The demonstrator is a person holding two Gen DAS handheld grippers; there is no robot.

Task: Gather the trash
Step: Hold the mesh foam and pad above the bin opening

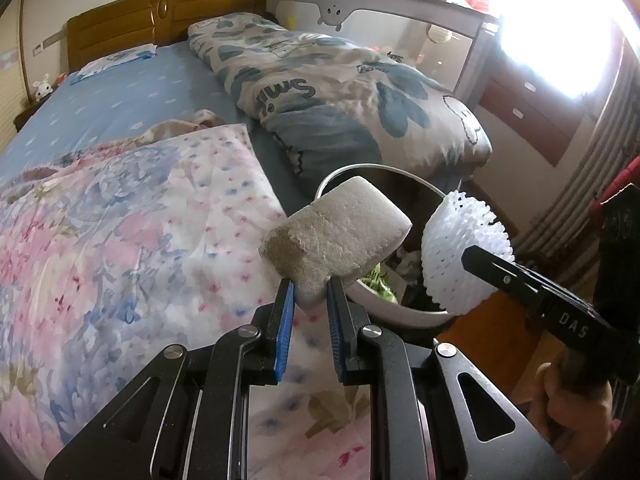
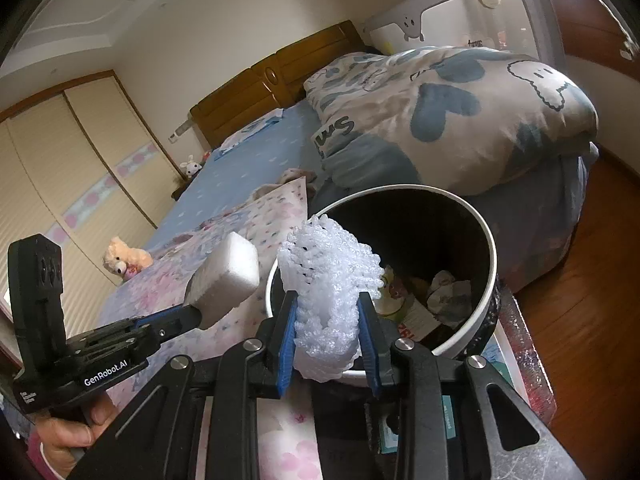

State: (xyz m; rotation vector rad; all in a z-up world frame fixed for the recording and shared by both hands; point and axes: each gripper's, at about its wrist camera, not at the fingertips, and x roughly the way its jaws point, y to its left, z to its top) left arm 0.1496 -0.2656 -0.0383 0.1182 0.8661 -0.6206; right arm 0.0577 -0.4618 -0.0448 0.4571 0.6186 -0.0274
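A bedroom, beside a bed: the left gripper [image 1: 311, 292] pinches the near corner of a white block of foam with a brownish stained patch [image 1: 336, 236] between its blue pads, holding it above the flowered pink-and-blue quilt [image 1: 132, 240], just left of a round white-rimmed waste bin with a dark inside [image 2: 486, 280]. The right gripper [image 2: 330, 320] is clamped on a white foam mesh fruit sleeve [image 2: 328, 292], which bulges out between the pads and hangs over the bin's near rim. Crumpled paper and printed wrappers [image 2: 436, 294] lie at the bottom of the bin. Beyond the bin, a folded beige comforter with blue hearts [image 1: 340, 92] rests on the far right of the blue bedsheet [image 1: 120, 96], below a wooden headboard [image 1: 160, 12]. A hand [image 2: 68, 436] grips the left tool's handle.
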